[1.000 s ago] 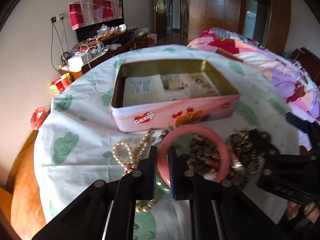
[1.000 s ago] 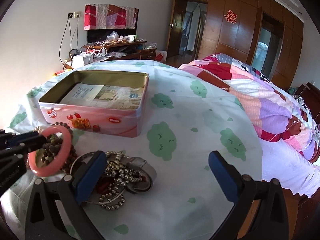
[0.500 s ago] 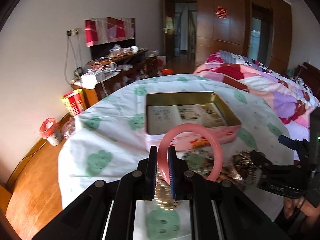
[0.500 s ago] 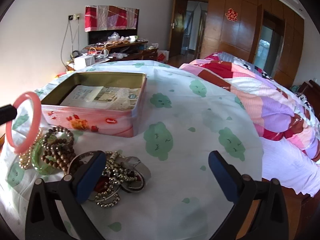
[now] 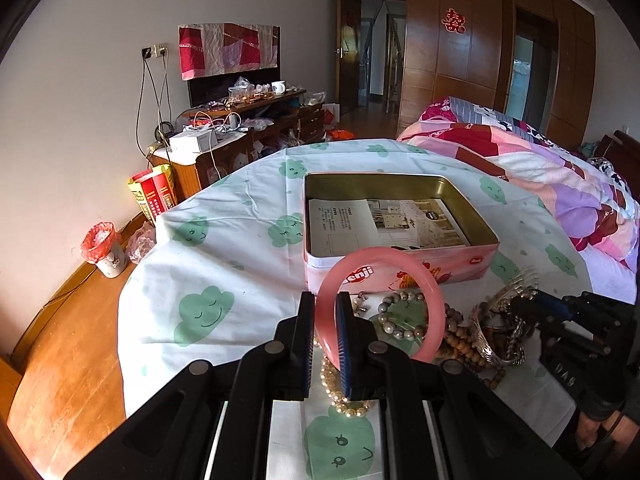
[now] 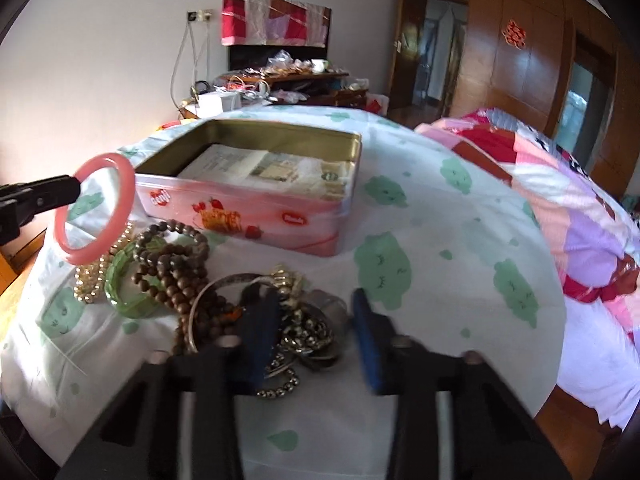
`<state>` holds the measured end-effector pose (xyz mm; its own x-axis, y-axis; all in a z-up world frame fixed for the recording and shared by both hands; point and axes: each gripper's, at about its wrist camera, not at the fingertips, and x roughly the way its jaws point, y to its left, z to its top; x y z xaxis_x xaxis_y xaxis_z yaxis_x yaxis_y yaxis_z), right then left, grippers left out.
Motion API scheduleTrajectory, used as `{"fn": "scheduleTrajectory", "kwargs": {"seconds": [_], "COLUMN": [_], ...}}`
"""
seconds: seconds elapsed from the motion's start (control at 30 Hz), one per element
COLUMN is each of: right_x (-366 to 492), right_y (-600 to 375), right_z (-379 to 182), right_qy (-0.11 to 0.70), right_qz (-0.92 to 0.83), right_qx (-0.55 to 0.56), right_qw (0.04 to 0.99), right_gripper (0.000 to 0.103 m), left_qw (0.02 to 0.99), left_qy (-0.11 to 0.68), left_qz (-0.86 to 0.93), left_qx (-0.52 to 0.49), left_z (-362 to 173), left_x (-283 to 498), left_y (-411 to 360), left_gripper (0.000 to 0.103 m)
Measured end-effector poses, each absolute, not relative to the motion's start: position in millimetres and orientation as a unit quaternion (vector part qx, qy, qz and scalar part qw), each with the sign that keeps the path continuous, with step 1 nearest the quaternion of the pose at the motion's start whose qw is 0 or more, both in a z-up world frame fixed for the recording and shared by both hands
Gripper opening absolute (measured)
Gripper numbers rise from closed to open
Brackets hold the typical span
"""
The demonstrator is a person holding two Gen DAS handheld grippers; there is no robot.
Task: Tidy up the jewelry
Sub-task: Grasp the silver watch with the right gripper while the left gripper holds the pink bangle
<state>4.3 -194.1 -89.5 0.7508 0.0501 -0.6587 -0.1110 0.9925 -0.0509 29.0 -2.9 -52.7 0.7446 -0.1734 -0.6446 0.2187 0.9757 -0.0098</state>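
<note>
1. Spread across the round table: a white tablecloth (image 5: 224, 248) printed with green smiling clouds, with a quilted pink and purple bed (image 5: 552, 176) close behind on the right.
2. Standing open near the middle of the cloth: a pink biscuit tin (image 6: 256, 216), gold inside, with printed paper (image 5: 384, 220) flat on its bottom and no jewelry in it.
3. Heaped on the cloth just in front of the tin: a tangle of jewelry (image 6: 224, 288), with brown wooden bead strands (image 6: 172, 268), a green bangle (image 6: 124, 284), a pearl strand (image 6: 90, 284), a silver bangle (image 6: 208, 300) and metal chains (image 6: 308, 328).
4. Raised clear of the cloth, beside the near left corner of the tin: a pink bangle (image 5: 380, 300), standing nearly upright, above the pearl end of the heap.
5. Clamped on the bangle's left rim: the left gripper (image 5: 322, 320), jaws nearly closed with only the band's thickness between them, one finger inside the ring and one outside.
6. Low over the chain end of the heap: the right gripper (image 6: 316, 320), blurred, jaws standing partly open and astride the chains, with nothing clearly pinched; whether the blue pads (image 6: 260, 328) touch the metal cannot be told.
</note>
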Motion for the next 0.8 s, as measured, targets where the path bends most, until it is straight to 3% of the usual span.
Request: {"fn": "scheduleTrajectory", "kwargs": {"seconds": [0.5,0.8], "right_x": [-5.6,12.5], "right_y": [-204.3,-206.2], "right_z": [-49.1,-82.3], "right_qy": [0.308,0.367], "right_qz": [0.078,0.085], "right_qx": [0.000,0.002], "right_qw": [0.948,0.926], "right_gripper": [0.015,0.018], "left_qw": [0.936,0.932], "left_qy": [0.333,0.343], "left_qz": [-0.106,-0.109], "left_qx": [0.032,0.029], "left_z": [-44.8,-49.2], "left_x": [25.6,28.7], "left_y": [-2.0,-0.9], "left_gripper": [0.010,0.010]}}
